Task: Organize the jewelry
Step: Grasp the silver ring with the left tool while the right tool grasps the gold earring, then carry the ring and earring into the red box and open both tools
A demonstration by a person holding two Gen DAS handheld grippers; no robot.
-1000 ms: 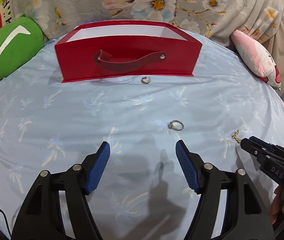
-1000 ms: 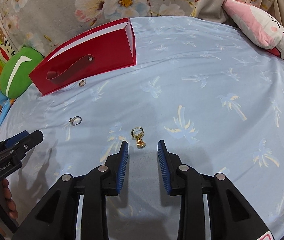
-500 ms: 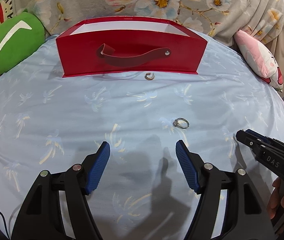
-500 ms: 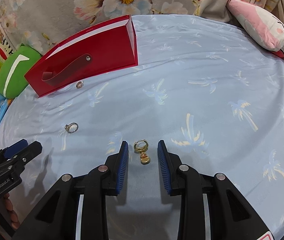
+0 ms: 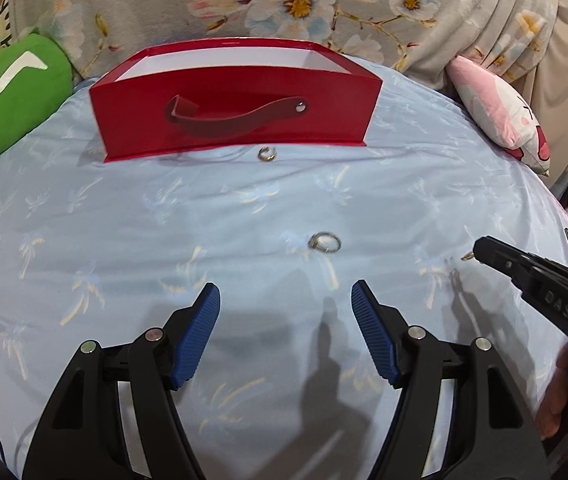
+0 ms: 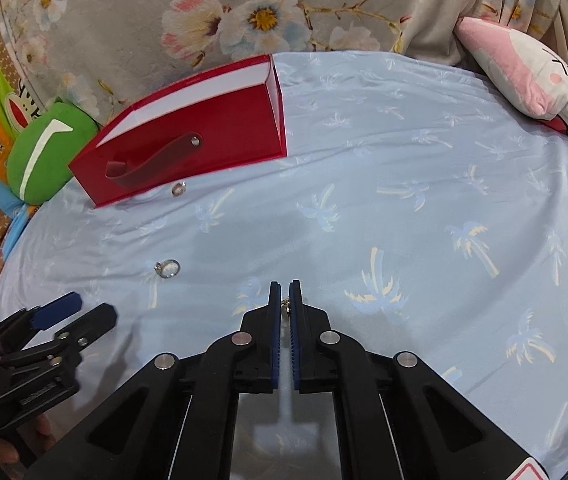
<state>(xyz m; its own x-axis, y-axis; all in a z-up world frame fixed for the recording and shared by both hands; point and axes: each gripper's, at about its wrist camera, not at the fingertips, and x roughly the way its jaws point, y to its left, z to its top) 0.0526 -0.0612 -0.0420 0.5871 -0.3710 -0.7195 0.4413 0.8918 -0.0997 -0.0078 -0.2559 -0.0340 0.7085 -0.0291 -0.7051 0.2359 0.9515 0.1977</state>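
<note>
I'm pinching the small gold dangle earring between my right gripper's blue pads, just over the pale blue palm-print sheet. My left gripper is hanging wide open, gripping nothing. The silver ring is lying just ahead of it. A small gold hoop is sitting right beside the red open-top box's front wall.

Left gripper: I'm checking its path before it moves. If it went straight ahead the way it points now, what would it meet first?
Probably the silver ring, lying just ahead of the open left gripper; farther on is the red box. Depth is uncertain.
</note>
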